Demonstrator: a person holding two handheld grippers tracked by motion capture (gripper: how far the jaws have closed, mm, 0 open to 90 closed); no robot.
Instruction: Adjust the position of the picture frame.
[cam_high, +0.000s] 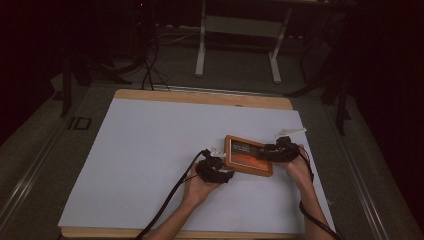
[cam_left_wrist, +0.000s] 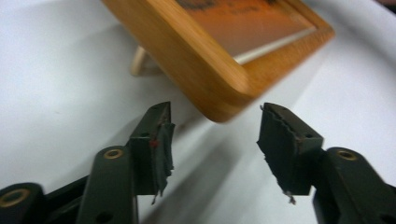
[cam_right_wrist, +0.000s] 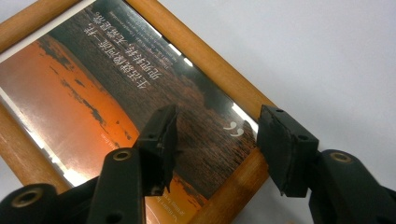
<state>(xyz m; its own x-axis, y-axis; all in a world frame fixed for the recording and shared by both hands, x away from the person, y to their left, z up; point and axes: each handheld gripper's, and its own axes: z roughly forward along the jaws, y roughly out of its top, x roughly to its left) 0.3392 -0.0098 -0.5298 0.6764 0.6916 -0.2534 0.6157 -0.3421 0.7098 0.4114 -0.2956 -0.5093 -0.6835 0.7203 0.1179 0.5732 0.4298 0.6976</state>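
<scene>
A wooden picture frame (cam_high: 248, 155) with rounded corners, holding an orange-and-dark print with white lettering, lies on the white-covered table (cam_high: 150, 150) toward its right, between the gaping left claw (cam_left_wrist: 212, 140) at one corner and the equally spread right claw (cam_right_wrist: 215, 135) over its edge.

The picture frame (cam_high: 248, 155) lies on the table (cam_high: 150, 150) between left gripper (cam_high: 216, 169) and right gripper (cam_high: 280, 150).

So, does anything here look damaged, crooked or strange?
Two things. The wooden picture frame lies askew to the white sheet, and in the left gripper view its near corner looks raised off the sheet. The rubber pads on the left gripper are frayed and torn at their edges.
</scene>
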